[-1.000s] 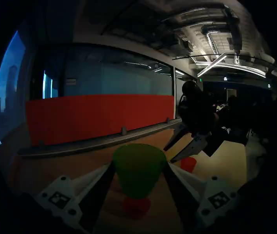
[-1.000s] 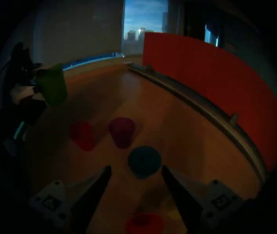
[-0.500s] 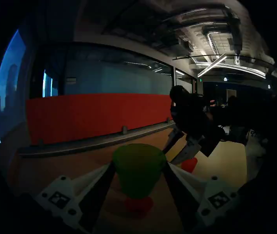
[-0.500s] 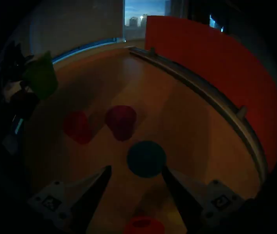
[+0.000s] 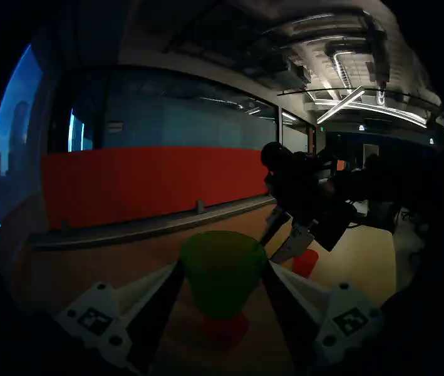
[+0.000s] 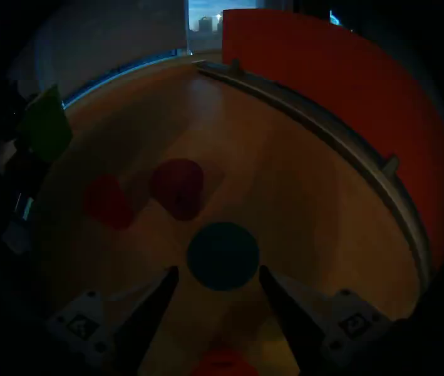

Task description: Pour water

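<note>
My left gripper [image 5: 222, 266] is shut on a green cup [image 5: 223, 272], held upright above the wooden table [image 5: 128, 263]. A red cup [image 5: 225, 327] stands just below and beyond it. In the right gripper view, my right gripper [image 6: 216, 276] is open, looking down on a dark blue cup [image 6: 223, 255] that sits just ahead of its fingertips, apart from both. A magenta cup [image 6: 178, 188] and a red cup [image 6: 106, 200] stand farther on. The green cup [image 6: 46, 130] hangs at the far left. The right gripper [image 5: 283, 239] hovers beyond the green cup in the left gripper view.
A red partition panel [image 6: 347, 94] and a metal rail [image 6: 347, 156] run along the table's far side. An orange-red cup [image 6: 225, 363] stands under the right gripper, and one [image 5: 306, 262] shows near it from the left. Bare wood [image 6: 297, 207] lies right of the cups.
My right gripper has moved toward the blue cup, which now looks larger and closer to its fingertips. In the left gripper view it has drifted left. The left gripper holds still.
</note>
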Tool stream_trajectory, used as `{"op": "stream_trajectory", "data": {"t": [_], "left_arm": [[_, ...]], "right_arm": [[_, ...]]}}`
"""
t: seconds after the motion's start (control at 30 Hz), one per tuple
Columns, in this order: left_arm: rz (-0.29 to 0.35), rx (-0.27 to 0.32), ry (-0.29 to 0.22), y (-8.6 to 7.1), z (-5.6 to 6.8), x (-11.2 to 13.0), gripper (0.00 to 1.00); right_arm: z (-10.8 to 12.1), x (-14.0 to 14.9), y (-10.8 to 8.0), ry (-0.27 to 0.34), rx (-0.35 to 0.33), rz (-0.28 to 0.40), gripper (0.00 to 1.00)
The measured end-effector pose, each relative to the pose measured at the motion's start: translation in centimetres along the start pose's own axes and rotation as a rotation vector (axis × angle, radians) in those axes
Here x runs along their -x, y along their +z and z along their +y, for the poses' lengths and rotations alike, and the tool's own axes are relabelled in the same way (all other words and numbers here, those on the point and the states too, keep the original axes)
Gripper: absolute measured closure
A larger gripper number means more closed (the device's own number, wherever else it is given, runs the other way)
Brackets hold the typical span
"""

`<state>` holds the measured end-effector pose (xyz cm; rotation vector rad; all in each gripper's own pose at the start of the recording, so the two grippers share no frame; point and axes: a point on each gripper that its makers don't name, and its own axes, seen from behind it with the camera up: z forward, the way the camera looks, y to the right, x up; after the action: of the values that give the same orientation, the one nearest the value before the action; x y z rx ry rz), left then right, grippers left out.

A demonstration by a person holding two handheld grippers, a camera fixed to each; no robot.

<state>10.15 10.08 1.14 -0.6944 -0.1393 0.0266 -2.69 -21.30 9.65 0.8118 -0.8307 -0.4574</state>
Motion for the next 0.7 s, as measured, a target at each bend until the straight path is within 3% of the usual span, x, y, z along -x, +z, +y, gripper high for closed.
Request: {"op": "stream_trajectory", "data": {"t": [0.7], "left_arm": [[-0.006, -0.001, -0.008, 0.0, -0.7, 0.7, 0.14]], "right_arm": [[0.6, 0.6, 1.4, 0.013, 0.012, -0.103, 0.07]]}}
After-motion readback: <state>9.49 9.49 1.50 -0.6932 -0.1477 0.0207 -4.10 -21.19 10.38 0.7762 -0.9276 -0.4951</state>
